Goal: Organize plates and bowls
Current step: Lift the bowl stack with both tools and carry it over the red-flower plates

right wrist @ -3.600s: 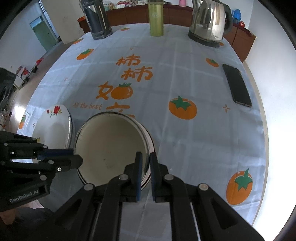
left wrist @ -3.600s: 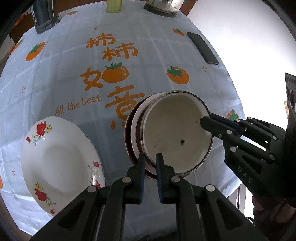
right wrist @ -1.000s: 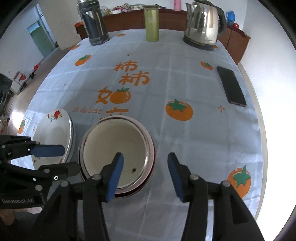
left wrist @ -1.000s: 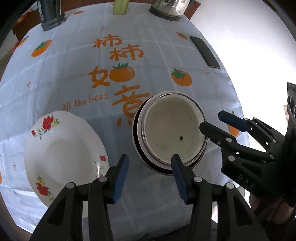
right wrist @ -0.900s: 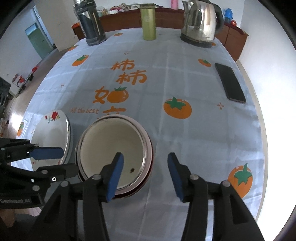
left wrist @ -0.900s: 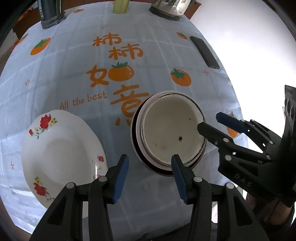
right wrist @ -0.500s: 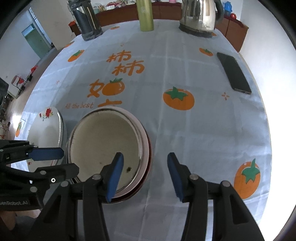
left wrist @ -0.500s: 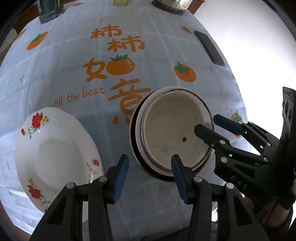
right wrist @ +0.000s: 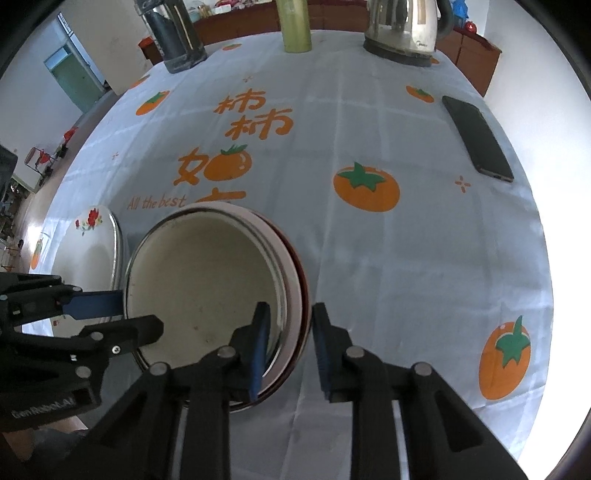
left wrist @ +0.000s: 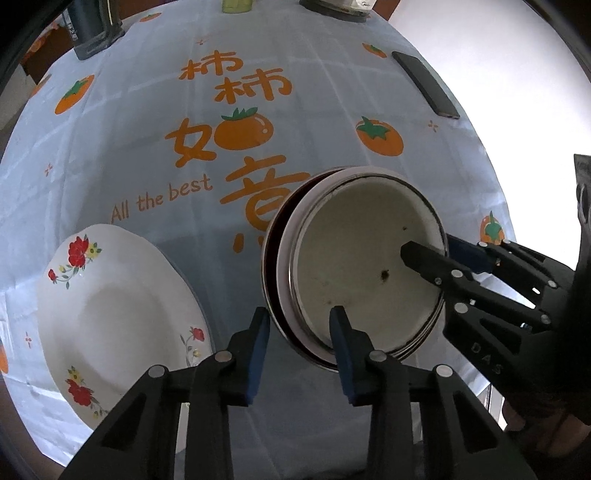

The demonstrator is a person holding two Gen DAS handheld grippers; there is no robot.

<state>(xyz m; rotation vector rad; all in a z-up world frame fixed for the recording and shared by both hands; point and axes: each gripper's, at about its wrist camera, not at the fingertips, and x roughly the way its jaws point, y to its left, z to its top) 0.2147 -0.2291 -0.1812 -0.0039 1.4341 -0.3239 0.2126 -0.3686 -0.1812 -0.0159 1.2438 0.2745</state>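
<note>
The stack of bowls (left wrist: 354, 266) sits on the desk (right wrist: 406, 258) close to its near edge, a cream enamel bowl nested inside a white one and a dark red one, so the three already share one footprint. Beside it, toward the near left corner, lies the flowered plate (left wrist: 118, 306), apart from the stack and not yet joined with anything. Both tools straddle the stack's rim from opposite sides: the left tool (left wrist: 300, 349) has its blue pads spread with the near-left rim between them, and the right tool (right wrist: 290, 345) stands likewise apart, one finger over the bowls' interior and the other outside the wall. Neither is clamped on anything. A two-sided hold looks sensible here (three nested bowls are heavy and would tip from a single pinch). A phone (right wrist: 476, 138), kettle (right wrist: 404, 26), green bottle (right wrist: 295, 24) and dark jug (right wrist: 177, 33) stand well away, toward the far edge.
</note>
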